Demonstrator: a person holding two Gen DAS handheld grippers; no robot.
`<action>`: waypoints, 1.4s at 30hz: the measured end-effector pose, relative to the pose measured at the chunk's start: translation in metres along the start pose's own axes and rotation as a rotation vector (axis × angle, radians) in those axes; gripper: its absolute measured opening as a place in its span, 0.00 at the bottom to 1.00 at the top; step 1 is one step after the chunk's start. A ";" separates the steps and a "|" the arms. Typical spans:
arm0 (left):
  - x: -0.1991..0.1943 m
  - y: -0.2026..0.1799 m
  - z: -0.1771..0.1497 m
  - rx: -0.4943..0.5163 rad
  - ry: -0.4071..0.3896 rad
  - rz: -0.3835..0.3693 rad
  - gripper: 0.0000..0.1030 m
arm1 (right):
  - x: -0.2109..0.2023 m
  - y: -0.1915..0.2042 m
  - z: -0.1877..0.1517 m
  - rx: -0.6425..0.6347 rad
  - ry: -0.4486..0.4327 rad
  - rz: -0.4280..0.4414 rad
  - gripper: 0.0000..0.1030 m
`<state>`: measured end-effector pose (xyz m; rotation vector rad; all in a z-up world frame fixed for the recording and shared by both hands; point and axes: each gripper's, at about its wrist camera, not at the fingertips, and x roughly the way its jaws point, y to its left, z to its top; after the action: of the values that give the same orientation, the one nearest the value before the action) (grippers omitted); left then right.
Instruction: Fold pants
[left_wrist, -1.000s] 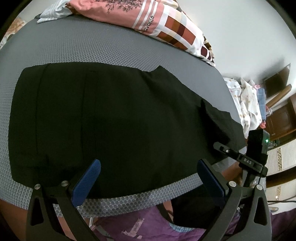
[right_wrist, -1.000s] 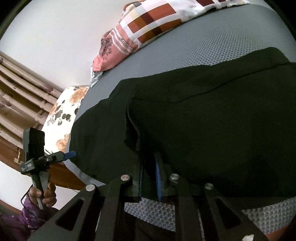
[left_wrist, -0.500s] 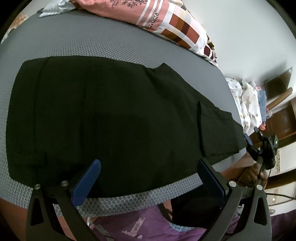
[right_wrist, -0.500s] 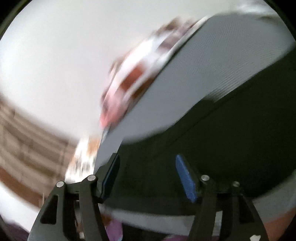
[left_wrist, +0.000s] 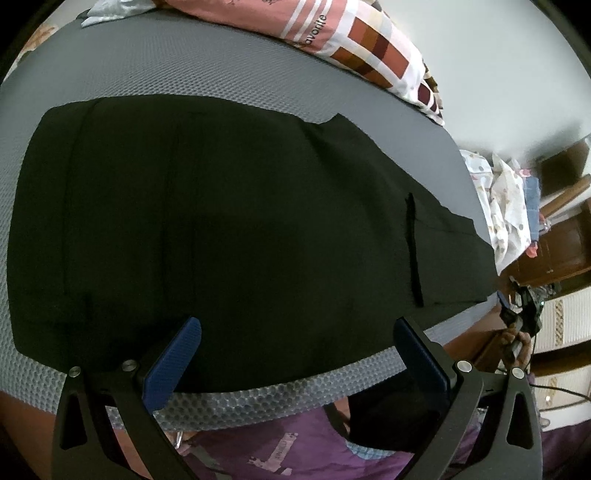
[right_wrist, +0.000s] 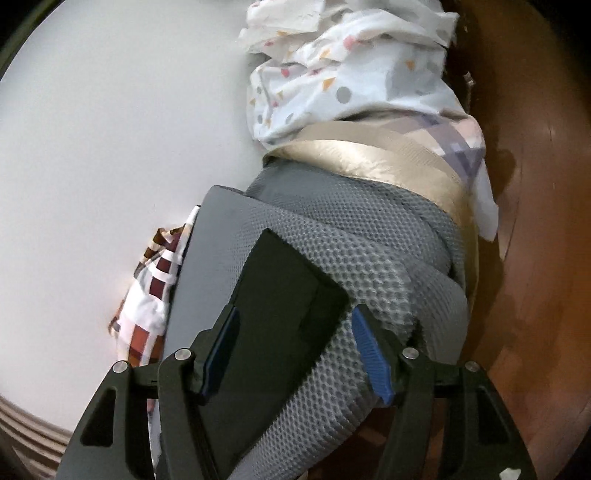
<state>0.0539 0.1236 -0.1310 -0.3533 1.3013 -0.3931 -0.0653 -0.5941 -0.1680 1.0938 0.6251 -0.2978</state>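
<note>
Black pants (left_wrist: 229, 229) lie flat across the grey mesh mattress (left_wrist: 184, 66), spread left to right with a fold seam near the right end. My left gripper (left_wrist: 295, 354) is open and empty, just above the near edge of the pants. My right gripper (right_wrist: 295, 350) is open and empty at the mattress's right end, over the narrow end of the pants (right_wrist: 280, 295). It shows small at the far right of the left wrist view (left_wrist: 521, 306).
A pink and brown patterned pillow (left_wrist: 354, 40) lies along the far side of the mattress. White dotted bedding (right_wrist: 351, 74) is piled past the right end, beside wooden furniture (left_wrist: 554, 251). A white wall stands behind.
My right gripper let go of the pants fold, opened, and swung away to the mattress's right end. The lifted fold now lies flat. My left gripper stayed open and shifted slightly.
</note>
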 end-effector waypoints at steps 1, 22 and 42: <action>0.000 0.001 0.000 -0.005 -0.001 -0.003 1.00 | 0.004 0.004 -0.001 -0.011 0.014 0.001 0.60; -0.002 0.004 0.002 -0.021 -0.005 -0.021 1.00 | -0.007 0.152 -0.068 -0.282 0.137 0.221 0.08; -0.007 0.002 -0.001 -0.027 0.005 -0.057 1.00 | 0.113 0.231 -0.315 -0.499 0.718 0.314 0.08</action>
<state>0.0512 0.1284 -0.1265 -0.4135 1.3045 -0.4250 0.0423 -0.2022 -0.1651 0.7751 1.0743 0.5298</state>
